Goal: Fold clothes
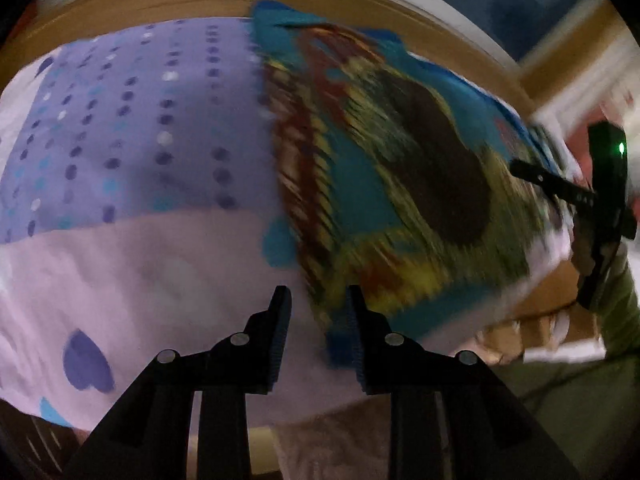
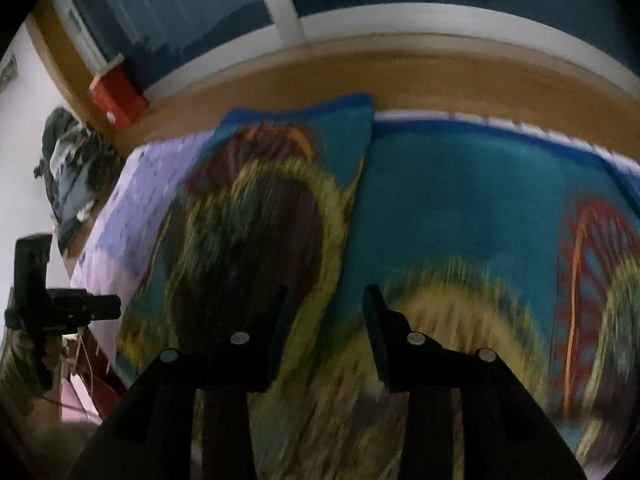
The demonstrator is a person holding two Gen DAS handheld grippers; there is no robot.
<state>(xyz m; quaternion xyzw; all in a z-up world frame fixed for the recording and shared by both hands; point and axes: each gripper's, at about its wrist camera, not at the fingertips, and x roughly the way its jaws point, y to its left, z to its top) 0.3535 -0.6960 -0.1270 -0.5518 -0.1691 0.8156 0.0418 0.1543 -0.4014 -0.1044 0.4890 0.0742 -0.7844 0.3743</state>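
Teal sunflower-print cloth (image 1: 400, 184) lies spread on the lilac dotted bedsheet (image 1: 120, 152), one end folded back over itself, near the wooden bed frame (image 2: 440, 76). Left gripper (image 1: 320, 320) hangs over the cloth's near edge, jaws apart, nothing between them. Right gripper (image 2: 326, 320) is above the cloth's middle, jaws apart, empty. Both views blurred.

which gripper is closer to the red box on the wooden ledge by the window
Left. In the right wrist view the left gripper sits at the frame's left below the red box; the right gripper is further right, over the teal cloth.
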